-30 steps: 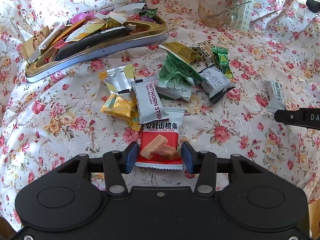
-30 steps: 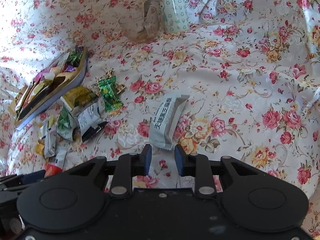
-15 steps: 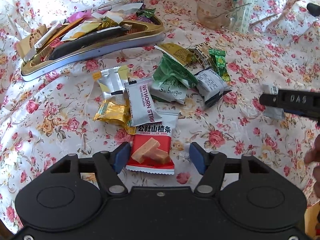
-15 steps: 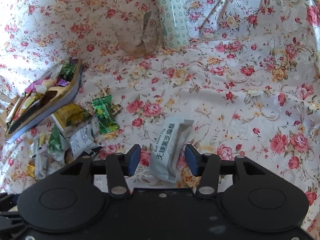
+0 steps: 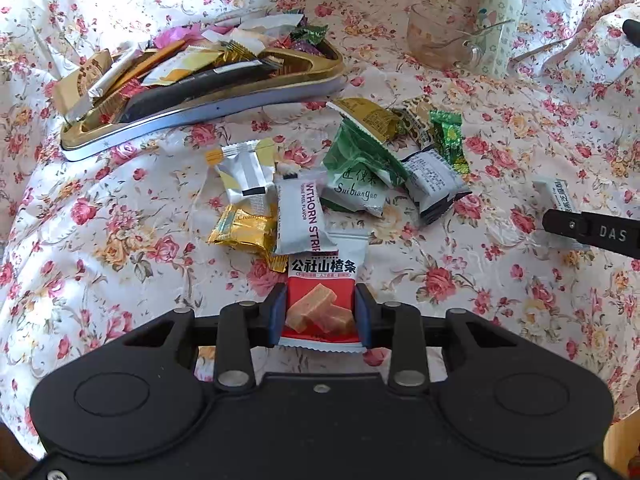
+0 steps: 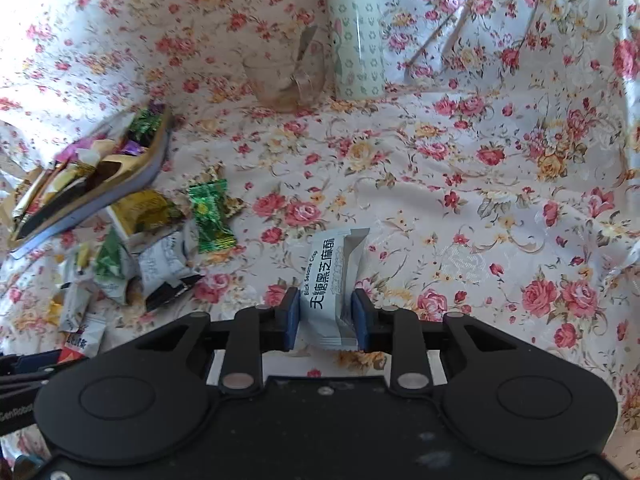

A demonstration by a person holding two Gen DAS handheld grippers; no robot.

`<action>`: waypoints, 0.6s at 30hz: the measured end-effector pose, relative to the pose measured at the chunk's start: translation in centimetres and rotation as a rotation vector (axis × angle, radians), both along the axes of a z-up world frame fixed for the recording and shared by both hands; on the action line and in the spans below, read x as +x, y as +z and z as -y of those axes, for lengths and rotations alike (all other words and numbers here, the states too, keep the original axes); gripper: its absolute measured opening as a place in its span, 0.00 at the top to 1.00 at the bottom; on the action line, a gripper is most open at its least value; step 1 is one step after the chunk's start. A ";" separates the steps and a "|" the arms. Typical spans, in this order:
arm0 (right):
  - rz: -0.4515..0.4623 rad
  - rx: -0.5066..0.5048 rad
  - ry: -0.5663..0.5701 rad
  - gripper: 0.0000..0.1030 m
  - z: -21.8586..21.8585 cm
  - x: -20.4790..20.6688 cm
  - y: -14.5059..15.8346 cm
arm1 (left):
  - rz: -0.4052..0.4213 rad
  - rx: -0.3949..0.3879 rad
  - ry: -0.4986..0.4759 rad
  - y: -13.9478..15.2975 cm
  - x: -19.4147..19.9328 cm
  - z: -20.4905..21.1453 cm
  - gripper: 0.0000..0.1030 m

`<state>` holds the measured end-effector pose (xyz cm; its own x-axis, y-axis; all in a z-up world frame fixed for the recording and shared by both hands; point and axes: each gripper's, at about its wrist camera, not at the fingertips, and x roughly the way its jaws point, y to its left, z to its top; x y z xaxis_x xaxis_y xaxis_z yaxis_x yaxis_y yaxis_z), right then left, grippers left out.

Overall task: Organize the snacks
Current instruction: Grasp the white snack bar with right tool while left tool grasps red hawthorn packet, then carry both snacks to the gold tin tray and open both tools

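Snack packets lie scattered on a flowered tablecloth (image 5: 120,220), and a person works two hand-held grippers over them at once. Left gripper (image 5: 320,314): its blue pads have just been closing and now press both sides of a red-and-white hawthorn packet (image 5: 322,300), which lies flat on the cloth at the near edge of the loose pile, its top tucked just under a white hawthorn-strip packet (image 5: 302,216). Right gripper (image 6: 326,318): its jaws have also just been closing and now clasp the near end of a pale sesame crisp packet (image 6: 330,276), which lies alone on the cloth, well apart from the pile.

A gold-rimmed tray (image 5: 224,102), already heaped with wrappers, sits beyond the pile, and looks like the likely home for both packets.

To do this step well, I would judge: lift each packet straight up before carrying it, so the red one slides free without dragging its neighbour. Grip firmly enough that the slick film does not slip, yet not so hard that the contents are crushed. Steer clear of the glass cup (image 6: 288,80) and the patterned bottle (image 6: 356,40) behind.
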<state>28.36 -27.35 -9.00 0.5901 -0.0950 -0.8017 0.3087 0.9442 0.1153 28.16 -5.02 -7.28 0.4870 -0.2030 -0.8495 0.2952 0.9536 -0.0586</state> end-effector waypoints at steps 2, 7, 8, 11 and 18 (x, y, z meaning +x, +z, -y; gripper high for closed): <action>0.010 -0.001 0.007 0.71 -0.1 -0.6 0.6 | 0.000 -0.006 -0.001 0.6 -0.5 0.0 0.58; 0.021 0.076 0.012 0.71 0.2 -2.5 1.9 | 0.004 0.002 0.004 2.0 -2.4 -0.2 0.58; 0.022 0.091 0.013 0.71 0.2 -3.0 2.2 | 0.004 0.006 0.010 2.3 -2.8 -0.3 0.58; 0.029 0.127 0.022 0.71 0.2 -4.8 3.0 | -0.001 -0.009 0.027 3.3 -4.3 -1.0 0.58; 0.035 0.198 0.049 0.71 -0.5 -9.8 4.8 | -0.006 -0.022 0.059 5.3 -9.0 -2.6 0.58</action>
